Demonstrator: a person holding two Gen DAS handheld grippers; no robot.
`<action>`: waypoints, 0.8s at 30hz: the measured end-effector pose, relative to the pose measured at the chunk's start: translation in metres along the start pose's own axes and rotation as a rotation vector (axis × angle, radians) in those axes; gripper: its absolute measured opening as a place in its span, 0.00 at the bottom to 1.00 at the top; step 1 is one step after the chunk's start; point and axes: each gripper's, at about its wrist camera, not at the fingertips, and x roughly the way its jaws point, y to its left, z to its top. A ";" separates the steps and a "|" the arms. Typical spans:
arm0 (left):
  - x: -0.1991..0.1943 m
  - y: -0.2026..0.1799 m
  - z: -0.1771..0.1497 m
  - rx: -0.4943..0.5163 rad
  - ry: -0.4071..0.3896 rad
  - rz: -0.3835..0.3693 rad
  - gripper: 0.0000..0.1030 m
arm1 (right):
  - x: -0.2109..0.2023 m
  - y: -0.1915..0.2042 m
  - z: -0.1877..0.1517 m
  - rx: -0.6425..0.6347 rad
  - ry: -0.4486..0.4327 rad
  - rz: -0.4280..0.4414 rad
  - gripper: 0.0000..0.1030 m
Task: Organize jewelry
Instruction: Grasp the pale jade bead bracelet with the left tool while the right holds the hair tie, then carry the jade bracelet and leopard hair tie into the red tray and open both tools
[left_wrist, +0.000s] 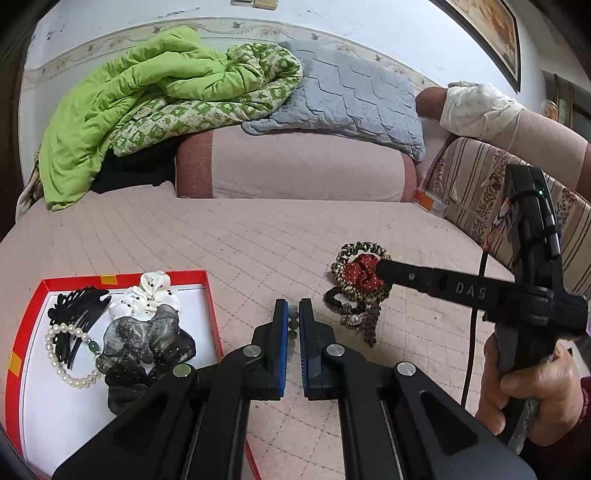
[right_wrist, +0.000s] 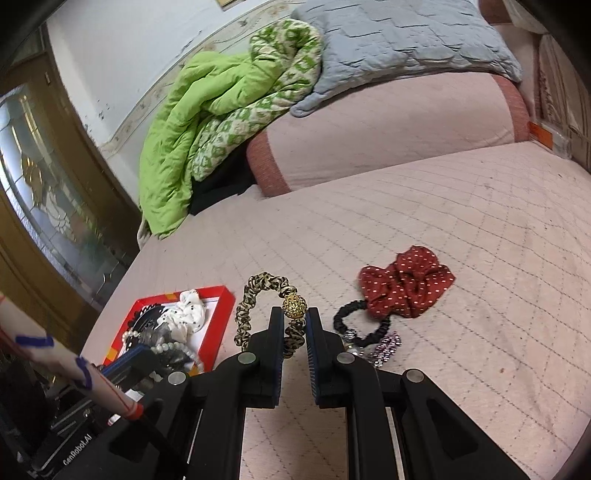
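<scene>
Holding a leopard hair band (right_wrist: 258, 314) clamped in my right gripper (right_wrist: 295, 325) and beads (left_wrist: 293, 325) pinched in my left gripper (left_wrist: 293, 317), I see the red box (left_wrist: 207, 291) lies to the left, nearer my left hand.

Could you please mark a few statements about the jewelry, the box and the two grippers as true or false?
1. The right gripper is shut on the leopard-print hair tie. True.
2. The red polka-dot scrunchie lies inside the red box. False: it lies on the bed cover, outside the box.
3. The pearl bracelet is in the red box. True.
4. The left gripper is empty. False: a string of grey beads sits between its fingers.
5. The box is empty. False: several pieces lie inside.
</scene>
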 end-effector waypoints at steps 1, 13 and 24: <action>-0.001 0.000 0.000 0.000 -0.004 0.004 0.05 | 0.000 0.002 -0.001 -0.005 -0.001 0.000 0.12; -0.032 0.014 -0.002 -0.014 -0.053 0.047 0.05 | -0.006 0.035 -0.005 -0.026 -0.025 0.036 0.12; -0.083 0.068 -0.008 -0.091 -0.118 0.150 0.05 | -0.002 0.091 -0.024 -0.077 -0.019 0.070 0.12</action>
